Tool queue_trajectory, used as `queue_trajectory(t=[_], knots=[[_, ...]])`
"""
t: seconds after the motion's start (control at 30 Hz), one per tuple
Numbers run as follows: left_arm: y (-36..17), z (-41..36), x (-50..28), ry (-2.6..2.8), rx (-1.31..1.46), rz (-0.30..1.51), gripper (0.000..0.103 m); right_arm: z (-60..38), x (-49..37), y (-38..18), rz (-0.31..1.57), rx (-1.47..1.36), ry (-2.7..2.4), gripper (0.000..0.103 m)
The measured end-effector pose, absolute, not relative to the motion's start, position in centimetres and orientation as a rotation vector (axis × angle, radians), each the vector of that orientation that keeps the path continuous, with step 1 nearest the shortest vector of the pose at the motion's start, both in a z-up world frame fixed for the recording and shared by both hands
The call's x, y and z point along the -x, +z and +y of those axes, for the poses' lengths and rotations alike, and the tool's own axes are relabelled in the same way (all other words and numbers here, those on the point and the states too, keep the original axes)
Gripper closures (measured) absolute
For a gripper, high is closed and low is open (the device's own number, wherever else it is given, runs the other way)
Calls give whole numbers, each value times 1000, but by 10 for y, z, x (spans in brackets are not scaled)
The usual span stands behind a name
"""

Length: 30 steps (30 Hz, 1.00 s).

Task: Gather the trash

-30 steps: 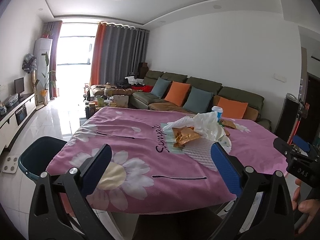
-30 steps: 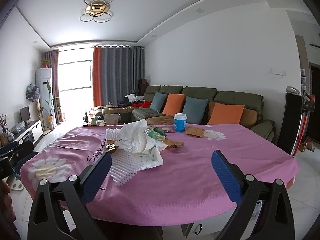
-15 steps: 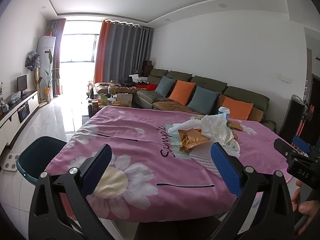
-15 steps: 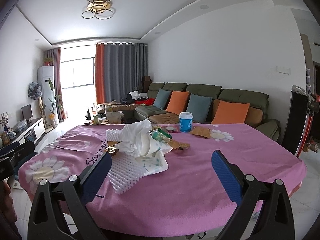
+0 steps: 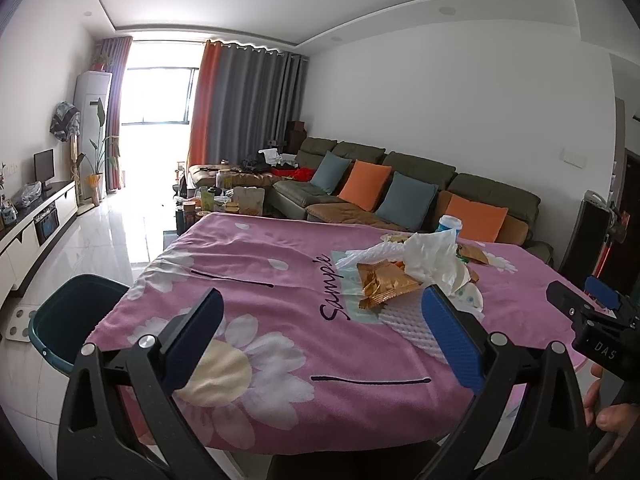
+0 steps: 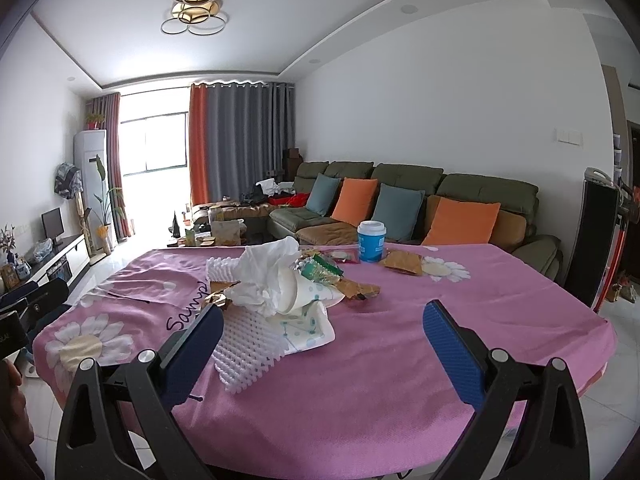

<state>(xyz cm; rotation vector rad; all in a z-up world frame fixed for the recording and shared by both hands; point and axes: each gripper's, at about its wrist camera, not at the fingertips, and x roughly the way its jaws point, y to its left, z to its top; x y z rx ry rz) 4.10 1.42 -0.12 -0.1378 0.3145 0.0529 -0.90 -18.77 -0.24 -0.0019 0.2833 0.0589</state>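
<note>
Trash (image 6: 276, 300) lies heaped mid-table on the pink cloth (image 6: 400, 360): white foam netting (image 6: 248, 352), crumpled tissue, a gold wrapper (image 5: 384, 286), what looks like a paper cup (image 6: 371, 241). My left gripper (image 5: 320, 340) and right gripper (image 6: 320, 344) both gape wide, empty, short of it.

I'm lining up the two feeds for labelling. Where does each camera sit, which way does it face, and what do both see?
Left wrist: on the left gripper, off the table's left corner, facing the sofa; open blue fingers, a hand and the other gripper show at right, the bin at left.
Right wrist: on the right gripper, nearer the table's middle, facing the sofa; open fingers show, the other gripper at the left edge.
Shared: the trash pile, blue cup, pink tablecloth.
</note>
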Motion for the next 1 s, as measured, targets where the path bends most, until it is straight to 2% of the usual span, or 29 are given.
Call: queue_trajectory(t=[0.67, 1.0], knots=[[4, 18, -50, 54, 146, 321, 5, -183, -4, 5, 278, 10, 91, 6], [10, 23, -83, 16, 131, 349, 5, -174, -40, 19, 294, 24, 169, 7]])
